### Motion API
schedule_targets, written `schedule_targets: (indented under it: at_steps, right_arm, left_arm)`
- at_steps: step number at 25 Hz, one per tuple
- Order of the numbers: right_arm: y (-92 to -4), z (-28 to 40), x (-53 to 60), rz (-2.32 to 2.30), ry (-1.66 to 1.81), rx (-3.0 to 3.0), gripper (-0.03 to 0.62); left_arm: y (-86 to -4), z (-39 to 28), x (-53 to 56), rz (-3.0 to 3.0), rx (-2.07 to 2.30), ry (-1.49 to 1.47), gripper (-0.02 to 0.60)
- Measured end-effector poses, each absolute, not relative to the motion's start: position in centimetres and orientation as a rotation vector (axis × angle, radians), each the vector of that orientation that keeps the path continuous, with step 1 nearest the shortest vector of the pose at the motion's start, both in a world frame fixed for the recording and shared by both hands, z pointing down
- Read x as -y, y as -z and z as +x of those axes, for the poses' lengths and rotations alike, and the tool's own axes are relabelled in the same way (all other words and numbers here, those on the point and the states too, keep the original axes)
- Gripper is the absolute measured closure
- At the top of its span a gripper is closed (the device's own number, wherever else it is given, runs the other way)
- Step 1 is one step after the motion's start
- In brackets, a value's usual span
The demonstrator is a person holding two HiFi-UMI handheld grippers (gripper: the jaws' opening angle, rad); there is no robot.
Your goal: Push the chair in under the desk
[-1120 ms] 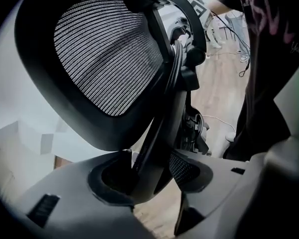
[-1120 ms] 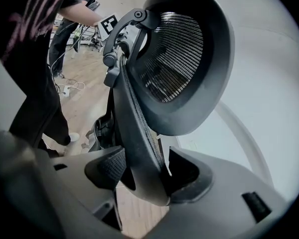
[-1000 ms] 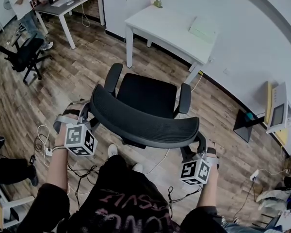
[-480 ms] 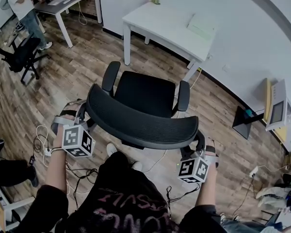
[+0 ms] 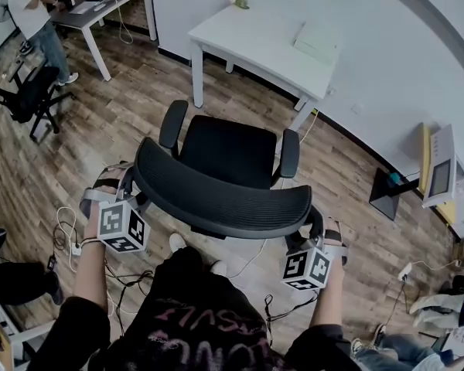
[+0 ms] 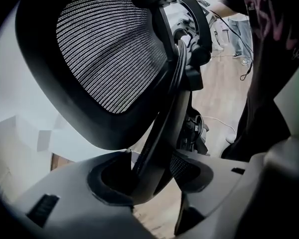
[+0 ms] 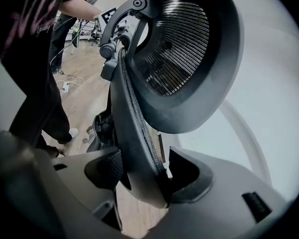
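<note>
Chair (image 5: 226, 151) nearer desk (image 5: 251, 41); jaws on backrest (image 6: 109, 59)

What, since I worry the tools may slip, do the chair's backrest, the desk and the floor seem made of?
The backrest is black mesh in a matte frame, likely plastic; its ribbed weave shows. The desk has a smooth white top, perhaps laminate or painted board. The floor is wood-look planks, timber or vinyl.
</note>
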State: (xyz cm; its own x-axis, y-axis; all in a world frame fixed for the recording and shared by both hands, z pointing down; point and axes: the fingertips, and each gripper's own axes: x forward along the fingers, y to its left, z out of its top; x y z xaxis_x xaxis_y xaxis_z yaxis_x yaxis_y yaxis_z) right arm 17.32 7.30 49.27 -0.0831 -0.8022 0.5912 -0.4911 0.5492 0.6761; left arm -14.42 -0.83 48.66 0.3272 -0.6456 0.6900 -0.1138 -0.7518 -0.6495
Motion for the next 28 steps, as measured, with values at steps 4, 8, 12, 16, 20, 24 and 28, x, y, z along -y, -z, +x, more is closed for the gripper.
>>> schedule_targets:
  at_steps: [4, 8, 12, 16, 20, 24, 28]
  right_arm:
    - [-49.4, 17.2, -5.9, 1.081, 0.354, 1.728, 0.329]
    - [-49.4, 17.5, -4.0, 1.087, 0.347, 1.727, 0.329]
    - [-49.4, 17.0, -2.4, 1.113, 0.355, 1.728, 0.329]
    - [-49.5, 16.9, -0.4, 1.123, 0.344, 1.708, 0.329]
    - [-49.6, 16.5, 1.0, 1.140, 0.320, 1.683, 0.329]
    - [-49.6, 16.3, 2.5, 1.158, 0.301, 1.664, 0.329]
    - [-49.7, 16.5, 3.4, 1.173, 0.284, 1.634, 0.329]
  left_arm:
    - [-48.7, -14.6, 2.3, -2.105, -0.677, 1.408, 0.330]
    - [-48.7, -14.1, 4.5, -2.106, -0.671, 1.413, 0.330]
    - [-48.8, -14.5, 6.5, -2.109, -0.668, 1.400, 0.330]
    - [-48.8, -14.5, 8.8, -2.113, -0.652, 1.383, 0.330]
    - [-48.8, -14.9, 10.8, -2.117, -0.624, 1.359, 0.330]
    - [-48.7, -15.0, 12.7, -2.120, -0.590, 1.345, 0.330]
    - [-48.8, -14.7, 13.8, -2.117, -0.570, 1.325, 0.330]
